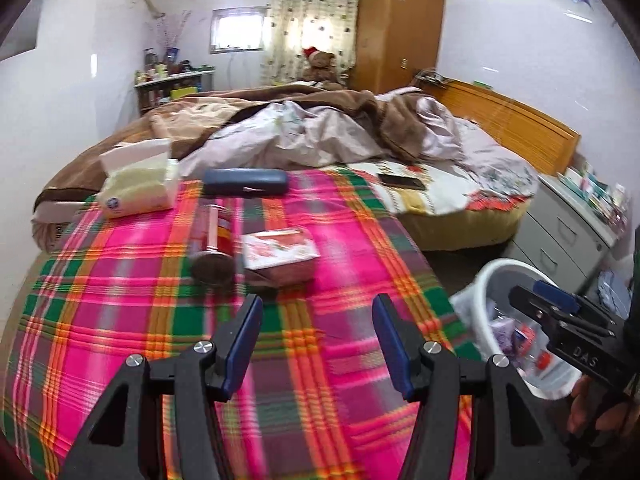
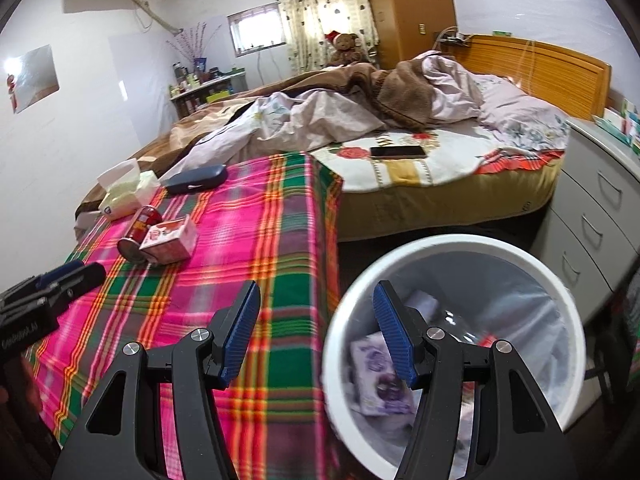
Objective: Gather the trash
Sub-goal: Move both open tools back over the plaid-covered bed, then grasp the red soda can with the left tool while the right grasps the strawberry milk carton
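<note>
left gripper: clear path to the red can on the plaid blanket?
Probably yes. The left gripper has its jaws open and empty, and bare plaid blanket lies between it and the red can. The pink carton beside the can may crowd one jaw.

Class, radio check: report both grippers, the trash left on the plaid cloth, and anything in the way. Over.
Left gripper open, empty. Right gripper open, empty, by the bin. Red can and small carton lie on the cloth. Path clear.
</note>
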Demonstrator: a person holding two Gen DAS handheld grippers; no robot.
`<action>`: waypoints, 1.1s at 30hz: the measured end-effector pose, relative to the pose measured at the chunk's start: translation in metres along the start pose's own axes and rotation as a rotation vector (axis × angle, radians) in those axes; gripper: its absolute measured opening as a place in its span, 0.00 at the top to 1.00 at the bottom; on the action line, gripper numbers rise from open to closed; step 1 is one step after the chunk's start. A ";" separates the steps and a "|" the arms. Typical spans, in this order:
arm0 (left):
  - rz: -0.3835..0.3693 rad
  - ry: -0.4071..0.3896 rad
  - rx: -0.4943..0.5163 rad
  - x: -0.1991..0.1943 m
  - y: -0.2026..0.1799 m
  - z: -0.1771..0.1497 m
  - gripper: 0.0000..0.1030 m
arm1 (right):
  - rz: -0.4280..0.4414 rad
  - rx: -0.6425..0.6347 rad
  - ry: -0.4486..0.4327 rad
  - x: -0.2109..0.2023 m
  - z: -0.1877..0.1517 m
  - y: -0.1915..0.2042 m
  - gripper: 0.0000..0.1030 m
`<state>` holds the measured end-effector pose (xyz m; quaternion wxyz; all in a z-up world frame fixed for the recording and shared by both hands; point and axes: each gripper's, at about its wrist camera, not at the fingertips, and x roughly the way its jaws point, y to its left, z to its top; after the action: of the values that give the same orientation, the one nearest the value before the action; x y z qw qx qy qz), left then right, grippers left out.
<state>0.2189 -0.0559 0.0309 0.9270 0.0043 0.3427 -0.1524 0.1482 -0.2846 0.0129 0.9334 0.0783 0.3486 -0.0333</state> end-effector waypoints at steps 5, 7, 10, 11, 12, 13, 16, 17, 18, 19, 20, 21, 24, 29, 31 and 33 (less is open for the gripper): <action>0.043 -0.007 -0.050 0.007 0.035 0.007 0.42 | 0.023 -0.027 0.020 0.014 0.005 0.017 0.41; 0.057 -0.002 -0.061 0.010 0.046 0.008 0.42 | 0.037 -0.035 0.025 0.020 0.007 0.024 0.41; 0.072 0.004 -0.072 0.017 0.057 0.011 0.42 | 0.050 -0.047 0.036 0.027 0.011 0.031 0.41; 0.074 0.008 -0.074 0.020 0.061 0.013 0.42 | 0.051 -0.053 0.041 0.031 0.013 0.035 0.41; 0.075 0.010 -0.077 0.023 0.065 0.014 0.42 | 0.053 -0.055 0.043 0.034 0.013 0.037 0.41; 0.078 0.014 -0.080 0.026 0.067 0.015 0.42 | 0.058 -0.057 0.044 0.036 0.014 0.039 0.41; 0.079 0.018 -0.077 0.035 0.074 0.019 0.42 | 0.071 -0.064 0.052 0.045 0.019 0.046 0.41; 0.076 0.025 -0.078 0.039 0.076 0.021 0.42 | 0.071 -0.066 0.056 0.049 0.020 0.048 0.41; 0.066 0.035 -0.079 0.044 0.079 0.023 0.42 | 0.073 -0.066 0.061 0.052 0.021 0.051 0.41; 0.060 0.045 -0.084 0.049 0.081 0.024 0.42 | 0.079 -0.067 0.064 0.056 0.022 0.053 0.41; 0.050 0.055 -0.091 0.054 0.084 0.026 0.41 | 0.087 -0.066 0.071 0.060 0.024 0.056 0.41; 0.034 0.063 -0.096 0.059 0.086 0.028 0.41 | 0.092 -0.068 0.076 0.063 0.025 0.058 0.41; 0.046 0.078 -0.071 0.073 0.089 0.034 0.41 | 0.106 -0.085 0.082 0.071 0.029 0.067 0.41; 0.034 0.118 -0.072 0.096 0.097 0.042 0.41 | 0.124 -0.117 0.099 0.086 0.034 0.080 0.41; 0.029 0.125 -0.083 0.104 0.102 0.043 0.41 | 0.130 -0.127 0.110 0.093 0.035 0.085 0.41; 0.041 0.140 -0.078 0.112 0.105 0.045 0.41 | 0.129 -0.130 0.118 0.098 0.038 0.088 0.41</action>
<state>0.3579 0.0076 -0.0161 0.9031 -0.0142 0.4123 -0.1194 0.2570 -0.2053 -0.0127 0.9146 0.0417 0.3986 0.0541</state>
